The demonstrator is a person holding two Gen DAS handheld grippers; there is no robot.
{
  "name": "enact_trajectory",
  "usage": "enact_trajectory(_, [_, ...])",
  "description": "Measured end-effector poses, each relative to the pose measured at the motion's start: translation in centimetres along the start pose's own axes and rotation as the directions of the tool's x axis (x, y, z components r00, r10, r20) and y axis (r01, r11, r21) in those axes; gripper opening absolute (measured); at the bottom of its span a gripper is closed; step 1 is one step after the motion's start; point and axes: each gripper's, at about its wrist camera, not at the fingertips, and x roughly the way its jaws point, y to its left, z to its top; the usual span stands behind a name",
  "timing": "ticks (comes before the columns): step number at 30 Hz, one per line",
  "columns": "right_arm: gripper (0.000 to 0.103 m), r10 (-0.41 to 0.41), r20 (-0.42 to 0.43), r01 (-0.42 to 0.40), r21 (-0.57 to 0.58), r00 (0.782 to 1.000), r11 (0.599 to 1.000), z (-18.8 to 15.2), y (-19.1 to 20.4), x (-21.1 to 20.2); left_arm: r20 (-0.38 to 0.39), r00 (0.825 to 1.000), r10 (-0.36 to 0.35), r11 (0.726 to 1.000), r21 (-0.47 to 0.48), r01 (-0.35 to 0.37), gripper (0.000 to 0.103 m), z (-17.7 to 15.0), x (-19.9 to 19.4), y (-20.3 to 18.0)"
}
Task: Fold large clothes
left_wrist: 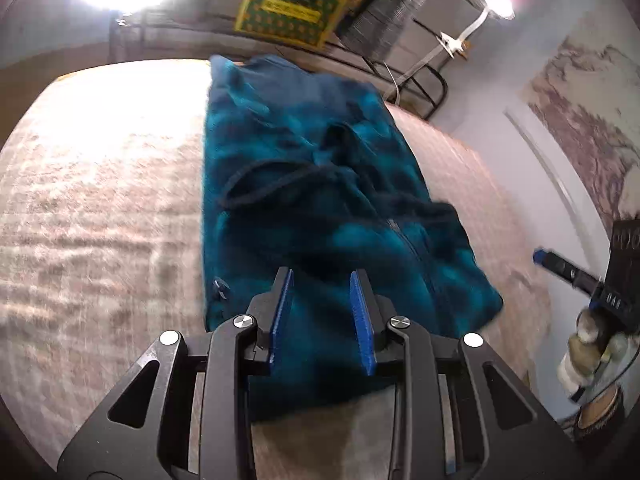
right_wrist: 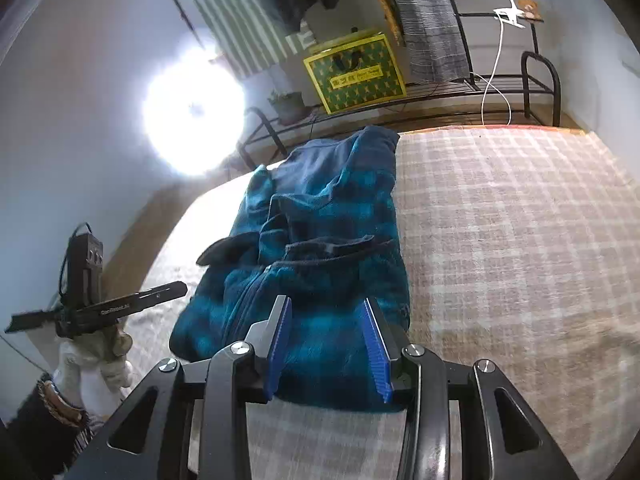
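1. A teal-and-navy plaid fleece jacket lies folded into a long narrow bundle on the checked beige-and-pink bed cover, its far end reaching the bed's far edge and its near end just short of the near edge.
2. The left gripper, black with blue ribbed pads, hangs above the near end of the jacket, its jaws parted wide with nothing between them but fleece seen below. Whether the tips touch the cloth, I cannot tell.
3. From the right wrist view the same jacket shows its zip running up the near half and a dark navy collar or flap folded across the middle.
4. The right gripper hovers over the near end too, fingers spread wide, clamping nothing.
5. In the left view, the right gripper shows at the right border, off the bed's right edge, held in a pale gloved hand.
6. In the right view, the left gripper shows off the bed's left edge, also in a pale gloved hand.
7. Beyond the far edge stands a black metal rack carrying a green-and-yellow patterned box.
8. A bright round lamp glares left of the rack, and a white cable hangs down by it.
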Motion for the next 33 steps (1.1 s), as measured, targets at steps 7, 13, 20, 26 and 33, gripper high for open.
enact_trajectory(7, [0.038,-0.003,-0.024,-0.002,-0.224,1.0,0.975,2.5,6.1,0.1,-0.026,0.996,0.089,0.992,0.095,-0.087,0.028,0.8,-0.6,0.2])
enact_trajectory(13, [0.036,0.075,-0.12,-0.102,-0.234,0.99,0.967,1.3,7.0,8.3,-0.038,0.996,0.079,0.994,0.073,-0.076,0.028,3.6,3.1,2.3])
enact_trajectory(20, [0.039,-0.045,-0.224,-0.044,-0.375,0.974,0.926,-1.8,6.6,15.4,-0.08,0.989,0.126,0.99,0.081,-0.119,0.028,7.5,10.7,5.1])
enact_trajectory(26, [0.041,0.073,-0.3,-0.177,-0.338,0.951,0.924,0.3,5.7,14.2,-0.093,0.996,0.015,0.996,0.088,-0.007,0.029,9.2,9.7,5.4])
enact_trajectory(33, [0.04,0.044,-0.154,-0.1,-0.379,0.987,0.92,7.6,2.3,11.6,0.02,0.999,0.042,0.999,0.013,-0.042,0.03,15.5,7.1,10.7])
